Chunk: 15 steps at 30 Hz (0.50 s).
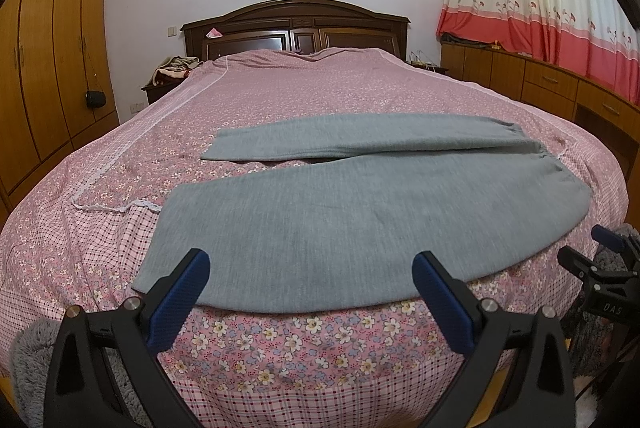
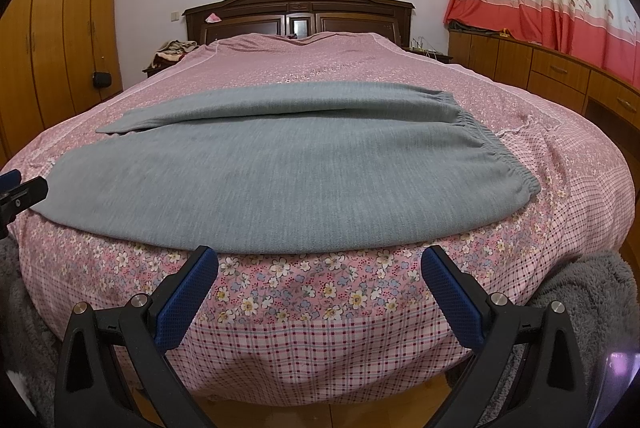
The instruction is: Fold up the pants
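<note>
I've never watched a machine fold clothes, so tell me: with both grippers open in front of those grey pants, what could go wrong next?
The grey pants lie close to the bed's near edge, so a tug might slide them off. The open left gripper and right gripper could pinch the floral bedspread along with the cloth. The legs are spread apart, so a fold may come out uneven.

The left gripper (image 1: pixel 311 270) and right gripper (image 2: pixel 320 264) look alike: black plastic frames with triangular cut-outs, 2 jaws each lined with textured blue pads (image 1: pixel 178 302), and 4 round silver screws (image 2: pixel 499 298) at the pivots. White letters "DAS" mark the right one's side
</note>
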{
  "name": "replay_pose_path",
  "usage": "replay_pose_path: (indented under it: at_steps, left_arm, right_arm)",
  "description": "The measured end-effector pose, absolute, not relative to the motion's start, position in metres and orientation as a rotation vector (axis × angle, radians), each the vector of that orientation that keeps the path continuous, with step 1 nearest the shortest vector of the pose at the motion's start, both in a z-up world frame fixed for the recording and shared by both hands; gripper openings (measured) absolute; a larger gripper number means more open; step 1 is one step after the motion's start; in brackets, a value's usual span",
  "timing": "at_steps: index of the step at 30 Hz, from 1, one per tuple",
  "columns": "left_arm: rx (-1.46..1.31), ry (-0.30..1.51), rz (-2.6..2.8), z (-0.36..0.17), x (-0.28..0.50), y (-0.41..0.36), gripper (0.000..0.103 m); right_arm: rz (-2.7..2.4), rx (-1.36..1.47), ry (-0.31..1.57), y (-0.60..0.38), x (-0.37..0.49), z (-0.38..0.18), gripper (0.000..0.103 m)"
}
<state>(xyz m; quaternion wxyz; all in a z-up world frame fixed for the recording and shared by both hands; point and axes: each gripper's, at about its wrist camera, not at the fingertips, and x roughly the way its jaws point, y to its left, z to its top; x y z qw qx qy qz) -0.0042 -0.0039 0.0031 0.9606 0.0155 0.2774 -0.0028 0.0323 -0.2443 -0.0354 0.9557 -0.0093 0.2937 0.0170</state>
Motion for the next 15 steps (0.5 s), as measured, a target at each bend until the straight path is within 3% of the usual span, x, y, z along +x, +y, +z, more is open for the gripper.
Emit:
replay_pose_path:
  at_steps: [7,12,15]
  left_arm:
    - [0.037,0.556,0.012,0.008,-0.002,-0.006,0.103]
    - [-0.037,0.508,-0.184,0.037,0.017,0.001,0.103]
    - [0.09,0.532,-0.256,0.056,0.051,-0.005,0.103]
  right_arm:
    - [0.082,0.029,0.6,-0.249,0.034,-0.015,0.103]
    - [0.351,0.077,0.482,-0.27,0.048,0.067,0.103]
    - [0.563,-0.028,0.455,-0.28,0.082,0.111,0.103]
